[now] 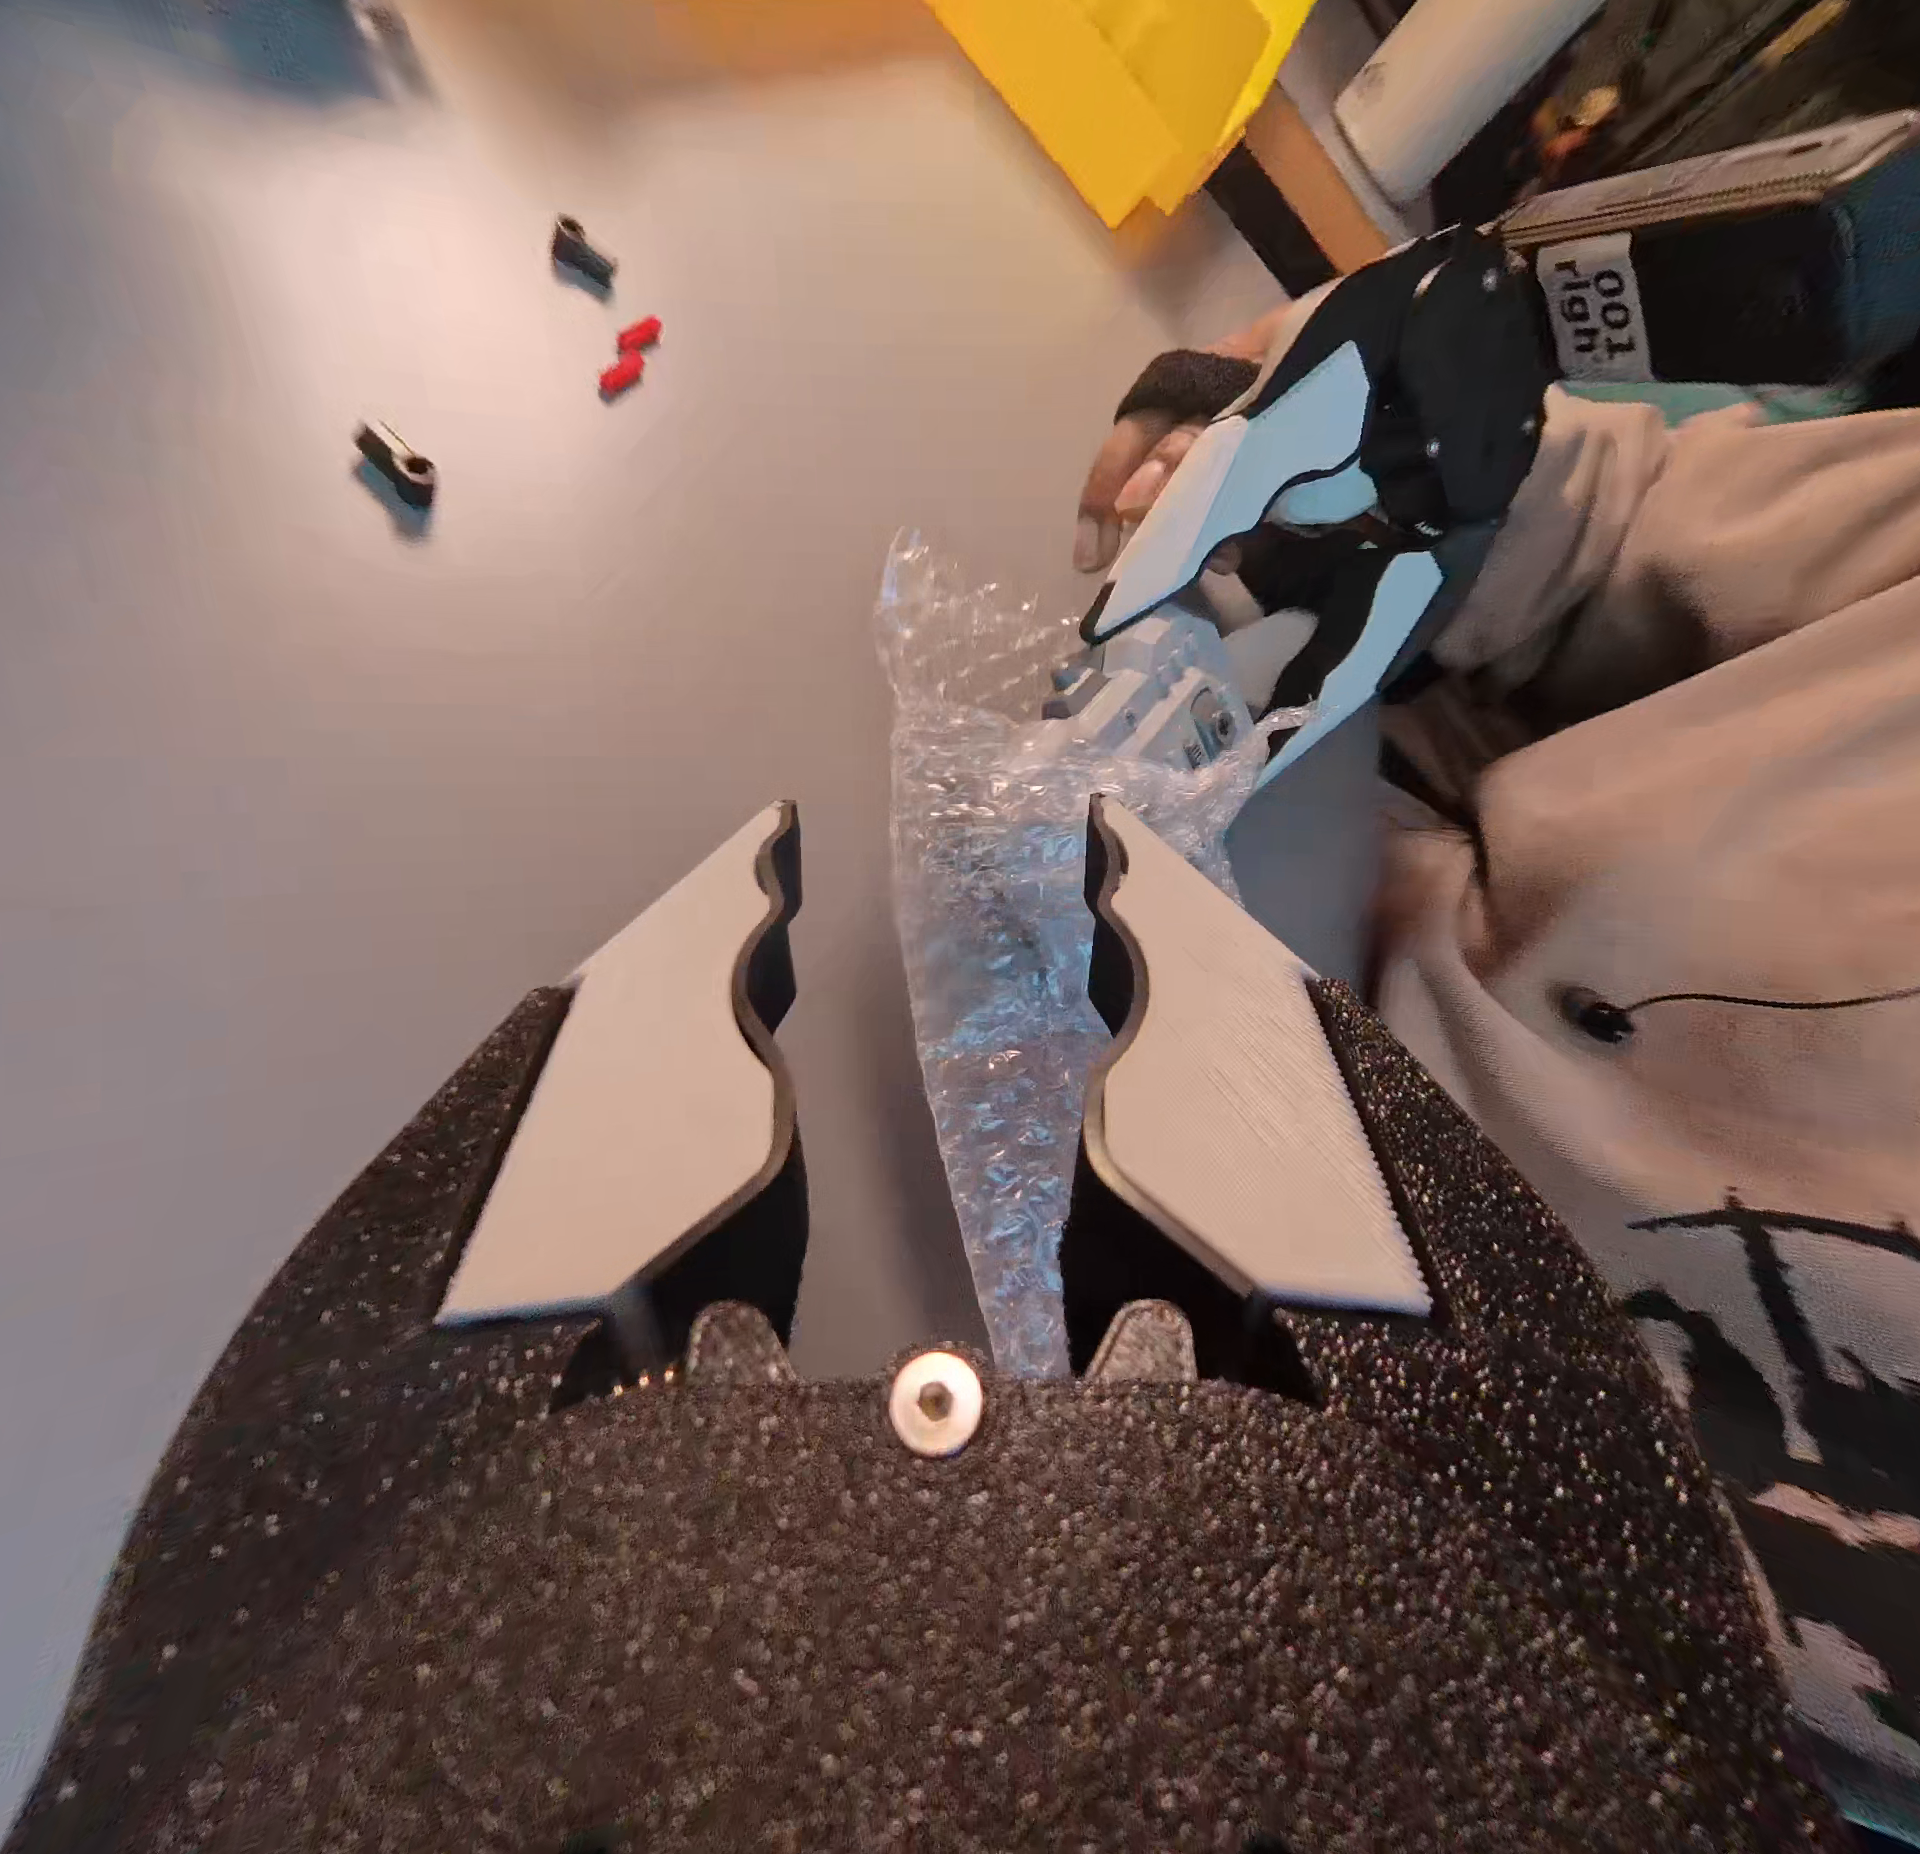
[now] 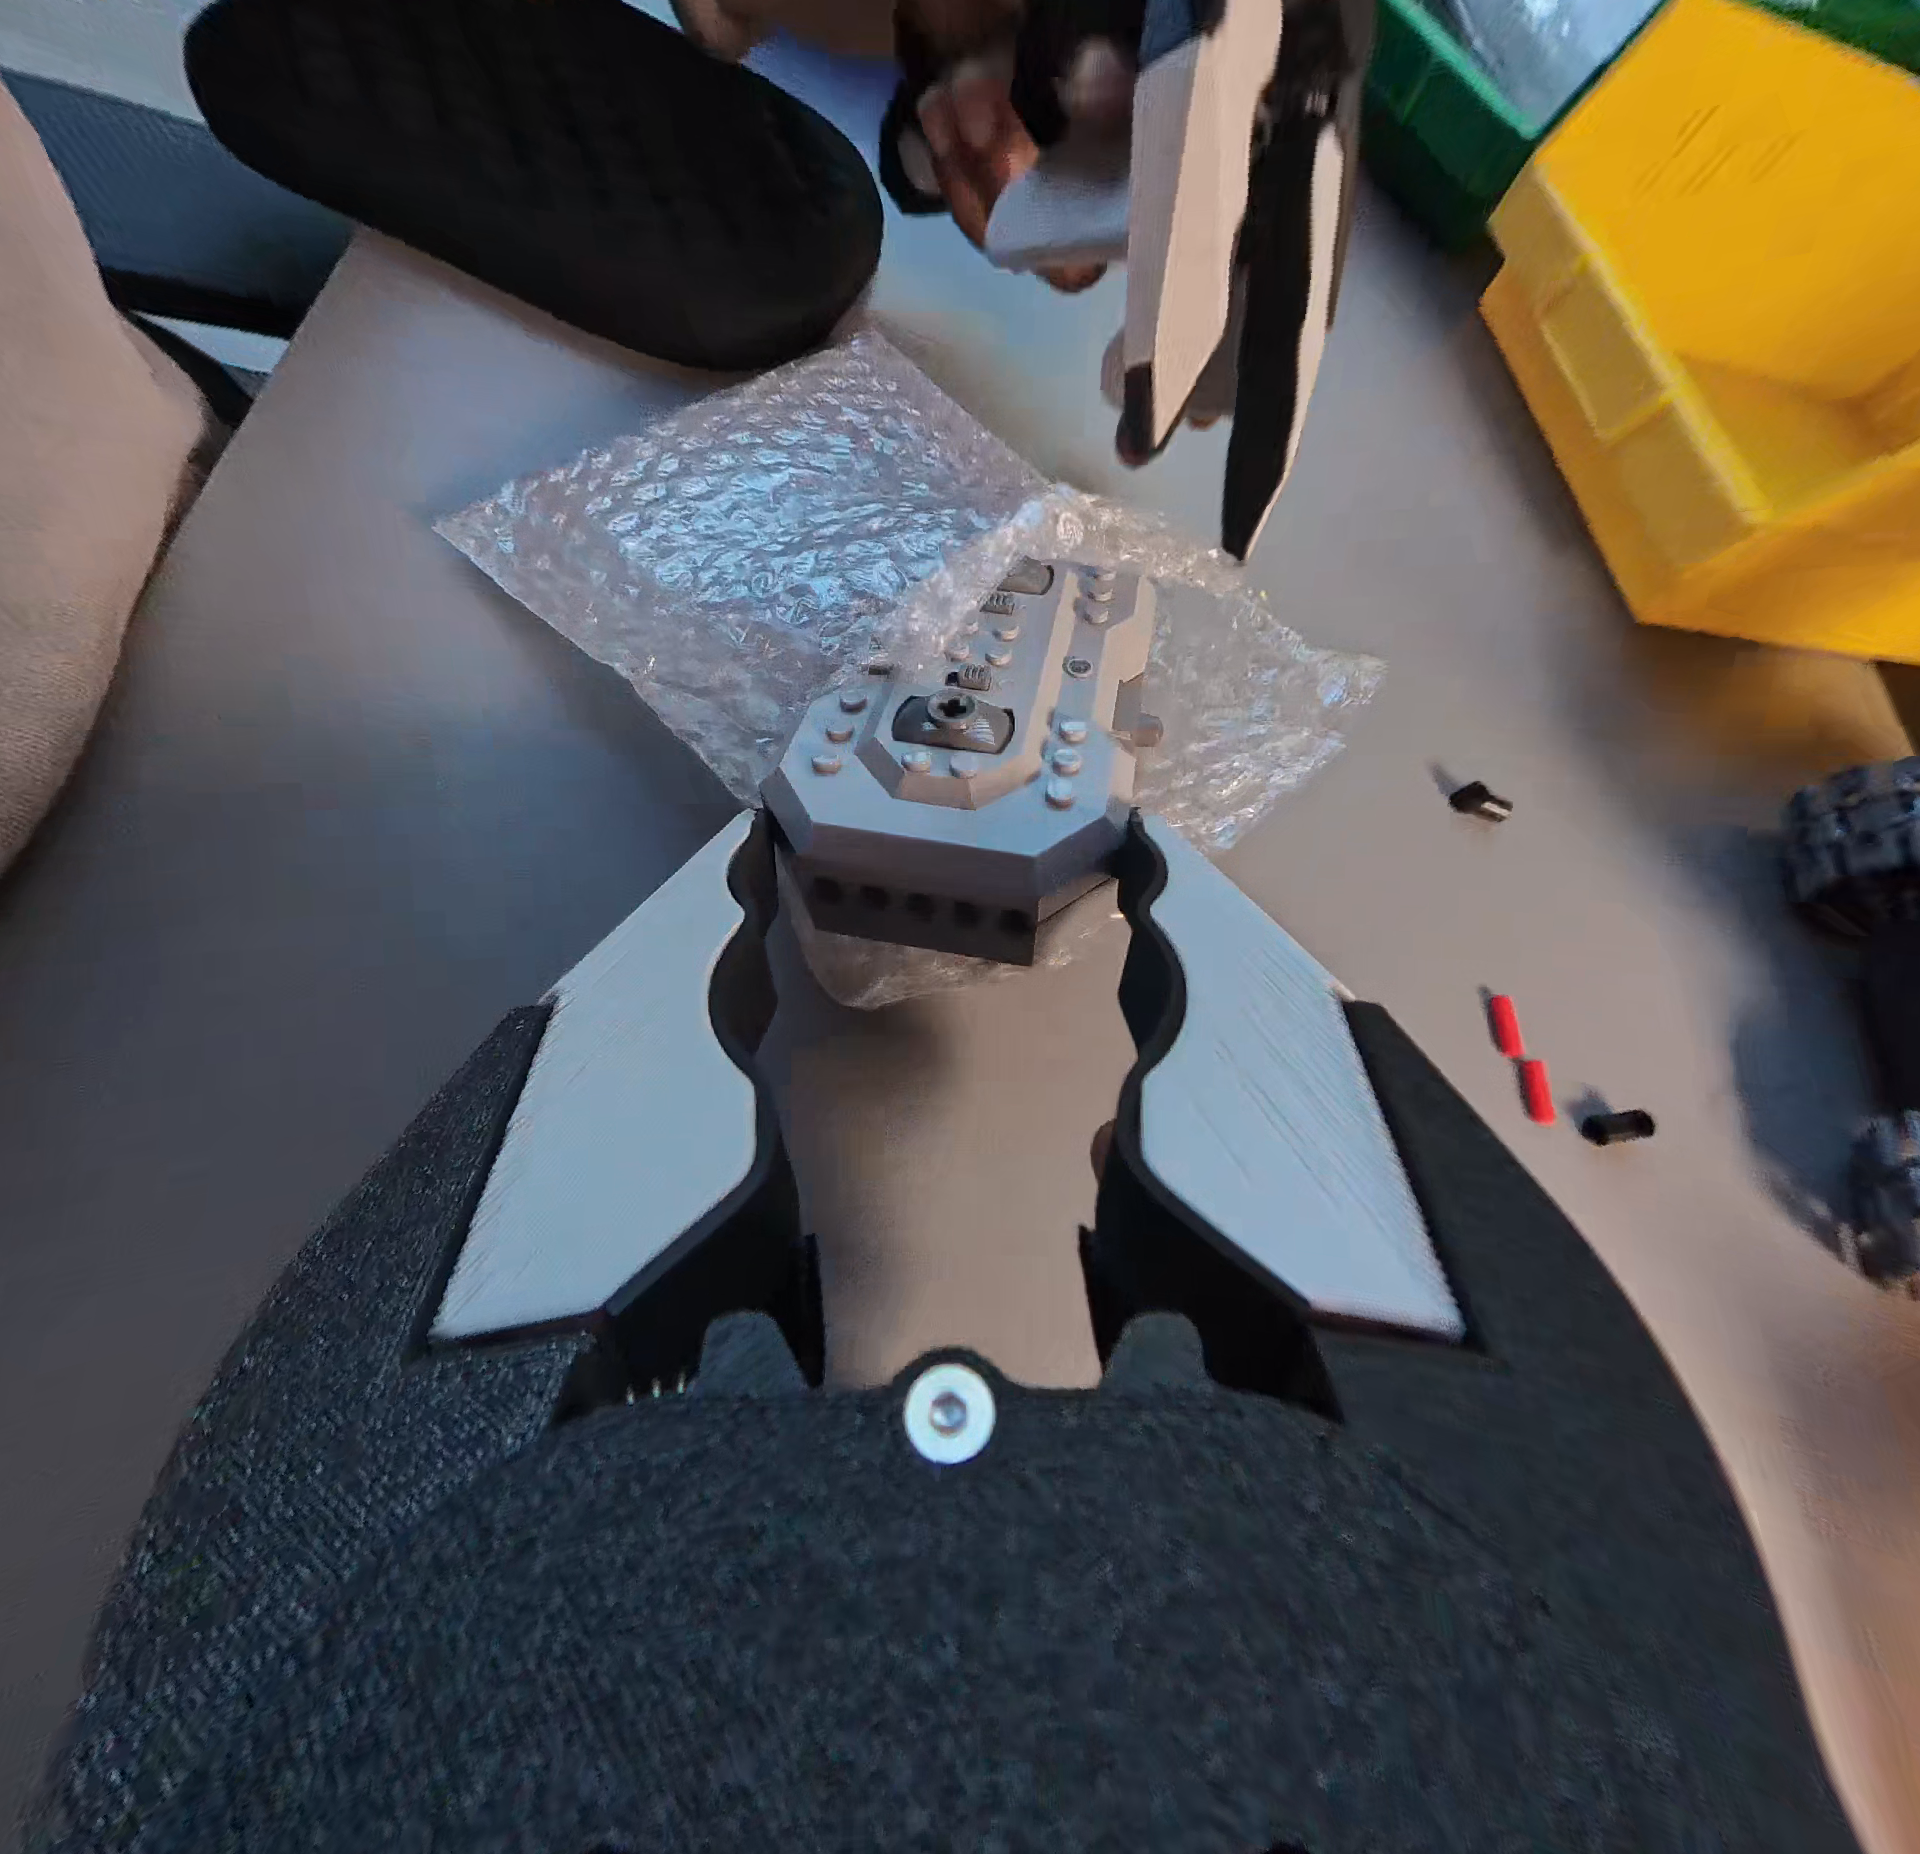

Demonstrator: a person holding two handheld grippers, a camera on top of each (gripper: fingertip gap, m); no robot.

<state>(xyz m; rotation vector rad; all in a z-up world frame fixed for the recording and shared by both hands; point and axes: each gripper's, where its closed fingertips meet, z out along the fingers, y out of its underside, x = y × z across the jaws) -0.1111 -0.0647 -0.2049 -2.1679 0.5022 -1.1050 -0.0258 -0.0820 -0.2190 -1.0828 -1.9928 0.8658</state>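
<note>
Grey tabletop [image 2: 312, 817] ran across both views, matte, w/ warm light pooling near the far side. Yellow plastic bin [image 2: 1714, 381] sat at the table's edge, green bin [image 2: 1444, 131] just behind it. Black oval padded armrest [image 2: 530, 163] overhung the table's near corner, bkgd beyond too blurred to tell

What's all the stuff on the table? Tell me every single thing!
Grey block: one, studded, on the wrap, between the right tool's tips.
Bubble wrap: one clear sheet, mid-table.
Yellow bin: one, far right.
Green bin: one, behind the yellow.
Red pegs: two, right side.
Black pegs: two, near the red ones.
Black tyres: two, blurred, right edge.
Black pad: one oval, far left.
Table: grey.
Left tool: open, over the wrap.
Right tool: around the block.
</note>
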